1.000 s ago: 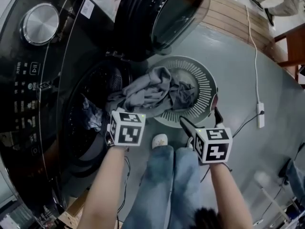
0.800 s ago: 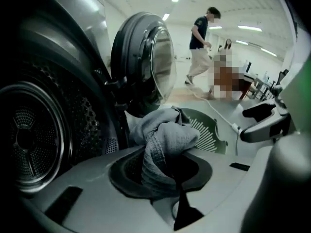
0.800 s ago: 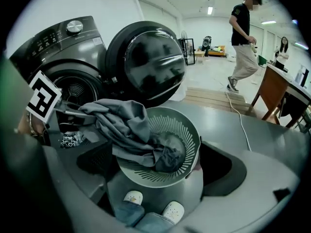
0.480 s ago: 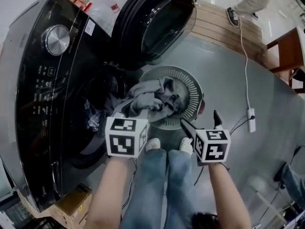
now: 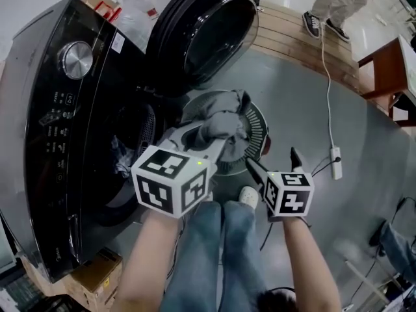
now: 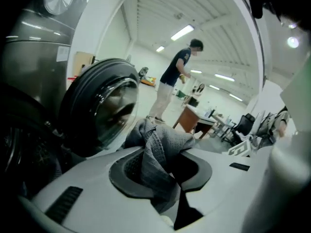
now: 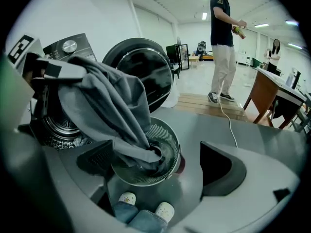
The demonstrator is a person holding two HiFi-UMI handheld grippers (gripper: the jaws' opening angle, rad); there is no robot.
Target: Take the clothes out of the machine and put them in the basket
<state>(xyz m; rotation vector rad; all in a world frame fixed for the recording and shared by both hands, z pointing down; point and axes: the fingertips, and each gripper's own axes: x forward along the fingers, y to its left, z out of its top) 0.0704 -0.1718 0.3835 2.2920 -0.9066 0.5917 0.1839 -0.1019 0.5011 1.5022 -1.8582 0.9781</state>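
My left gripper [image 5: 209, 142] is shut on a grey garment [image 5: 220, 121] and holds it up over the round slotted basket [image 5: 261, 126]. In the left gripper view the cloth [image 6: 154, 152] is bunched between the pads. The right gripper view shows the garment [image 7: 104, 98] hanging from the left gripper, its lower end lying inside the basket [image 7: 167, 130]. My right gripper [image 5: 273, 160] stands open and empty just in front of the basket. More cloth [image 5: 121, 162] lies in the drum of the black washing machine [image 5: 58, 116].
The machine's round door [image 5: 203, 31] stands open behind the basket. My own feet [image 5: 247, 197] are close to the basket's near side. A cable with a power strip [image 5: 335, 162] lies on the floor to the right. A person [image 7: 222, 42] stands on a wooden platform [image 5: 299, 34] beyond.
My left gripper has risen and swung away from the drum toward the basket, lifting the grey garment up with it. The right gripper has shifted only a little.
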